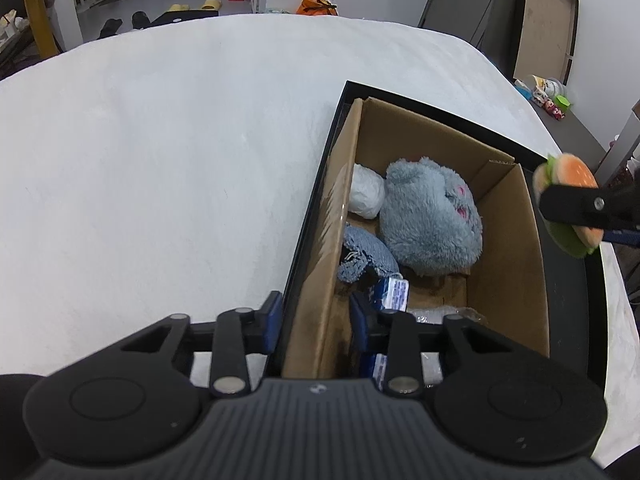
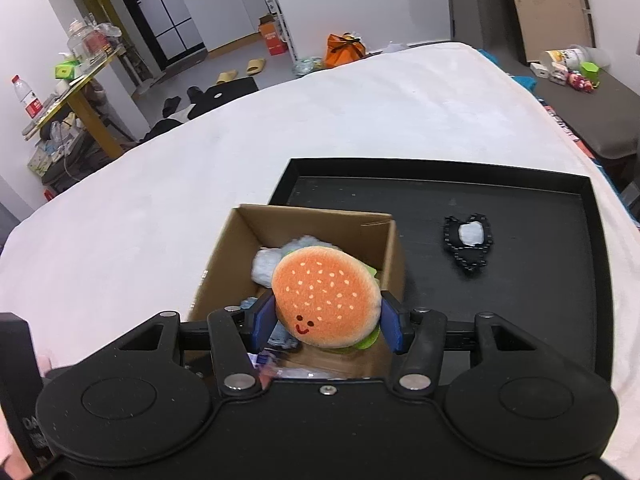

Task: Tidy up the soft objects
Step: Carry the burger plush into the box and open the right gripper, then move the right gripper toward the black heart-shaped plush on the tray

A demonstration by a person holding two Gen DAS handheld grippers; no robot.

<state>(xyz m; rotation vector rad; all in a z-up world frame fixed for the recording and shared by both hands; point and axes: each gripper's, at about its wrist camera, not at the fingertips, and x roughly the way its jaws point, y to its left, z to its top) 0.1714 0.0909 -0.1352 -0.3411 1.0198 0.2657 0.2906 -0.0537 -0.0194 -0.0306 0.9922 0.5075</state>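
My right gripper (image 2: 326, 326) is shut on a plush hamburger (image 2: 326, 306) and holds it above the near end of the cardboard box (image 2: 394, 264); the burger also shows in the left wrist view (image 1: 568, 196) at the right edge. My left gripper (image 1: 316, 320) straddles the box's left wall (image 1: 320, 280) and the tray rim, one finger outside and one inside; the frames do not show whether it pinches the wall. The box holds a grey-blue plush (image 1: 430, 220), a white bundle (image 1: 366, 196), a blue knitted cloth (image 1: 360, 256) and a small blue-white pack (image 1: 394, 294).
The box stands in a black tray (image 2: 540, 280) on a white-covered table (image 1: 160, 160). A small black and white soft item (image 2: 468, 244) lies in the tray right of the box. Shelves, slippers, boxes and boards are beyond the table.
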